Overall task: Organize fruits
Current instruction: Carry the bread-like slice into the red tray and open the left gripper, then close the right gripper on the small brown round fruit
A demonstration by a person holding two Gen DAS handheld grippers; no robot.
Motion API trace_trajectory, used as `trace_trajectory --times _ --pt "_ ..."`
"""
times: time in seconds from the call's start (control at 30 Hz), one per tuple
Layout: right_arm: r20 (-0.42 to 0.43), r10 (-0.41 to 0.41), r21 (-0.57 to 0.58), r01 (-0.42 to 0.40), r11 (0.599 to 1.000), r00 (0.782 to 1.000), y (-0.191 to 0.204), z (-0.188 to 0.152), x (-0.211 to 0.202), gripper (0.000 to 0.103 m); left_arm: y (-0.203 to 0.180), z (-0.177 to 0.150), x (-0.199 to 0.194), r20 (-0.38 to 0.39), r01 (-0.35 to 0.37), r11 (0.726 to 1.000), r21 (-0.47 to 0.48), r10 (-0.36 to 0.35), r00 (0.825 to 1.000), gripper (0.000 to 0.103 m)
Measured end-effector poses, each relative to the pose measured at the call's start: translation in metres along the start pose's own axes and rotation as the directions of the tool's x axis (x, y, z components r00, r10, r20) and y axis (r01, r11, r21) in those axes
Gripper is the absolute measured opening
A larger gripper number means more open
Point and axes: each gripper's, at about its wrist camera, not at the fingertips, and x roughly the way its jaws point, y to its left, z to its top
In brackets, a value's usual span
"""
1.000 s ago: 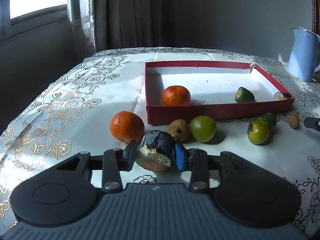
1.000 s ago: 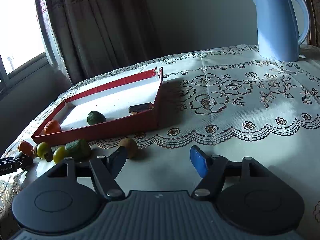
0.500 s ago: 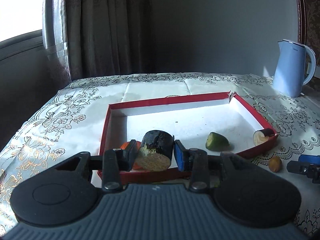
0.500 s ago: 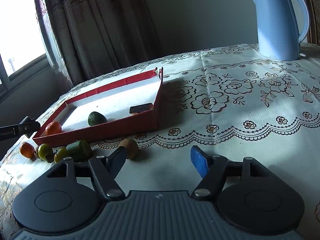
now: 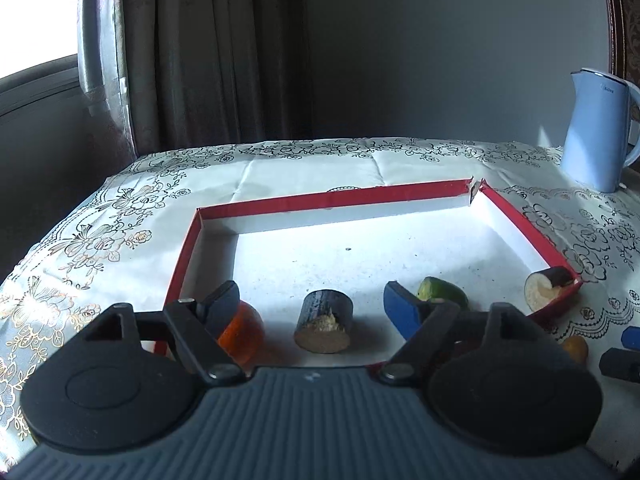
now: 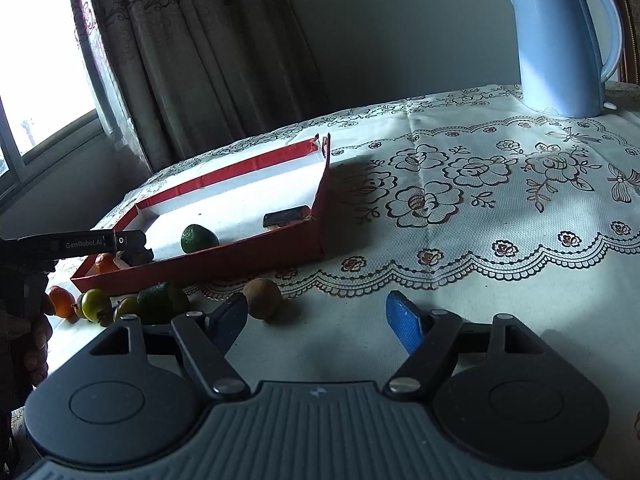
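Note:
My left gripper point(image 5: 312, 306) is open over the near edge of the red tray point(image 5: 332, 199). A dark cut fruit chunk point(image 5: 325, 322) lies free on the tray floor between its fingers. Also in the tray are an orange point(image 5: 242, 332), a green fruit point(image 5: 442, 294) and another dark cut piece point(image 5: 548, 288). My right gripper point(image 6: 316, 318) is open and empty above the tablecloth right of the tray point(image 6: 256, 250). A brown fruit point(image 6: 262, 298) sits just ahead of its left finger. The left gripper point(image 6: 128, 240) shows there above the tray's left end.
Outside the tray's front wall lie a green fruit point(image 6: 162, 302), two small green-yellow fruits point(image 6: 94, 304) and an orange one point(image 6: 60, 302). A light blue kettle point(image 6: 560, 40) stands at the back right. Curtain and window are behind.
My left gripper carried the dark chunk up from the table and over the tray, then opened and let it go onto the tray floor. My right gripper stayed still and open.

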Motion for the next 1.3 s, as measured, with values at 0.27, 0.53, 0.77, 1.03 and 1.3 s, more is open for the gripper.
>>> trace_trajectory --times 0.27,0.53,0.77,1.03,1.3 --pt "0.001 0.002 0.004 -0.002 1.0 1.0 0.0 0.0 0.0 0.076 0.025 -0.019 -0.066 0.099 -0.047 0.998 -0.044 0.051 0.994 0.102" --pt "0.001 0.003 0.003 -0.003 1.0 1.0 0.0 0.0 0.0 0.077 0.074 -0.064 -0.102 0.025 -0.106 0.984 -0.145 0.111 0.994 0.103" --pt "-0.008 -0.016 -0.04 0.016 0.999 1.0 0.007 -0.001 0.0 0.077 0.082 -0.091 -0.095 -0.087 -0.119 0.987 -0.104 0.11 0.99 0.103" --pt "-0.028 -0.054 -0.126 0.05 0.991 0.998 0.022 -0.001 0.006 0.077 0.079 -0.09 -0.08 -0.137 -0.103 0.991 -0.087 0.09 0.986 0.103" --pt "-0.015 -0.065 -0.251 0.059 0.966 0.998 0.049 0.012 0.017 0.077 0.074 -0.075 -0.056 -0.173 -0.114 0.99 -0.082 0.099 0.98 0.103"
